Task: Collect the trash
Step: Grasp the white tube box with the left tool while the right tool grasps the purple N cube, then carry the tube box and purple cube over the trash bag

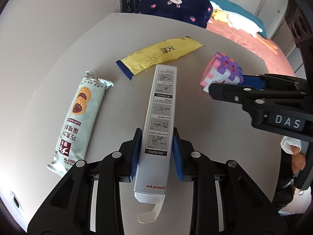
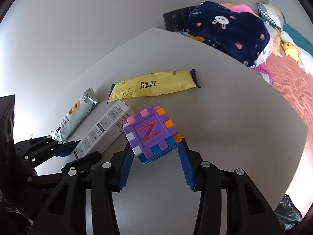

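Left wrist view: the left tool [image 1: 156,152] pinches a long grey box [image 1: 158,121] over the desk [image 1: 195,146], between a biscuit wrapper [image 1: 78,121] and a puzzle cube [image 1: 223,72].

Right wrist view: the right tool [image 2: 154,154] grips the cube [image 2: 150,133], near a yellow wrapper [image 2: 154,86].

Bedroom in a home: bed with salmon-pink cover [image 1: 244,33], navy rabbit-print blanket [image 1: 176,4], pillows beyond the grey table [image 1: 58,58].
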`<act>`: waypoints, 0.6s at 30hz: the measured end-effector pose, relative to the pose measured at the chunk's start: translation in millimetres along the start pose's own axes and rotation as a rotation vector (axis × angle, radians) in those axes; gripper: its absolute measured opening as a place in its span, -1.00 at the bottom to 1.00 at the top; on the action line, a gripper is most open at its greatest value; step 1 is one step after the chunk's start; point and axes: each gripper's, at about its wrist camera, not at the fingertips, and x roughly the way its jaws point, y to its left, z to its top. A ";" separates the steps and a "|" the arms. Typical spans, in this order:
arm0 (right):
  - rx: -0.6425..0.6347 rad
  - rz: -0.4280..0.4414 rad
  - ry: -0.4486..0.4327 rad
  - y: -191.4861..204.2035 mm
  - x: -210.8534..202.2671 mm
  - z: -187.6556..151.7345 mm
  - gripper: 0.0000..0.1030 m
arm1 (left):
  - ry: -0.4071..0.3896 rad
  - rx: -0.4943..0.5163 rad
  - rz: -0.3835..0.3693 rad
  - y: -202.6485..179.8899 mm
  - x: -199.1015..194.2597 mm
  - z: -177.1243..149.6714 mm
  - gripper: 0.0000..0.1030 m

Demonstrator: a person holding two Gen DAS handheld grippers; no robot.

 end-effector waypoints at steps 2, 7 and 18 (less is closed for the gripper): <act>0.006 -0.004 -0.010 -1.9 -8.0 -2.1 -0.08 | -0.009 0.002 -0.003 -4.2 -3.5 0.0 -0.45; 0.022 -0.008 -0.038 -6.3 -31.1 -8.5 -0.08 | -0.033 0.022 -0.008 -16.2 -16.6 1.1 -0.48; 0.043 -0.028 -0.105 -11.1 -78.8 -29.7 -0.08 | -0.087 0.014 -0.039 -39.2 -42.1 -0.5 -0.49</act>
